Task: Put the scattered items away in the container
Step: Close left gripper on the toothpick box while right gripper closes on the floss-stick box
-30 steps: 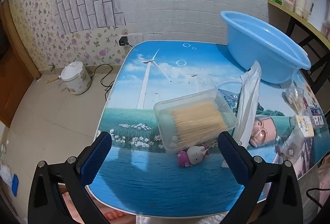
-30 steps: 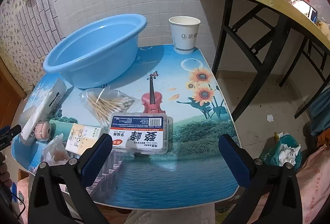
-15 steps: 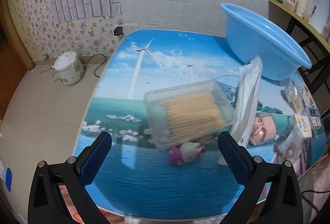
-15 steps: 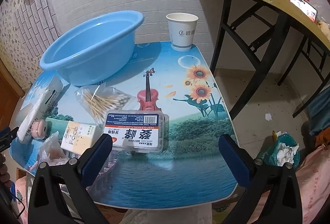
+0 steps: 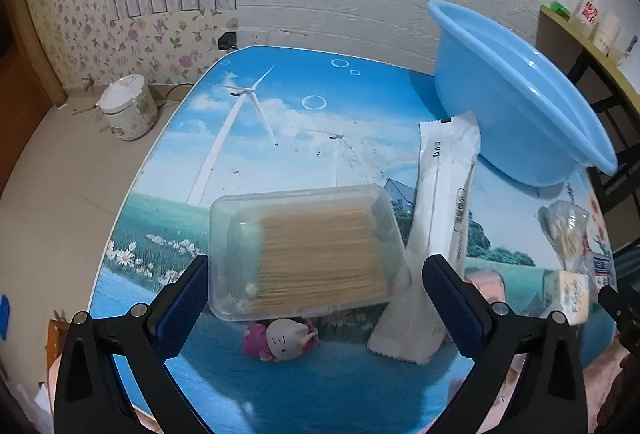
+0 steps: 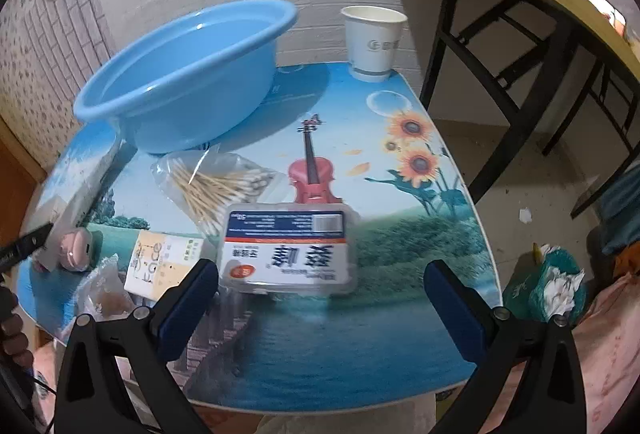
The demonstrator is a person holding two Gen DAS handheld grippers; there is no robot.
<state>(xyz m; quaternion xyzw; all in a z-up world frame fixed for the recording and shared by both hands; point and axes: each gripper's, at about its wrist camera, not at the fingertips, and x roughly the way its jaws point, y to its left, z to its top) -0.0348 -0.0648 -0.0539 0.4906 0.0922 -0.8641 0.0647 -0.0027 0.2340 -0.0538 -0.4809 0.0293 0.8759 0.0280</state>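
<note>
Left gripper (image 5: 316,302), jaws spread wide and grasping nothing, straddles the clear toothpick box (image 5: 306,250) lying well short of the blue basin (image 5: 520,102), so closing could snag the white sachet (image 5: 440,234) leaning against it or squeeze the lid loose.

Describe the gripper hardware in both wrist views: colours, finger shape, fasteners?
Both match. The left gripper and right gripper have glossy black, triangular cut-out finger arms, each with two silver round fasteners. The fingertips carry dark blue, finely textured rectangular pads. No cables or markings show on them.
</note>
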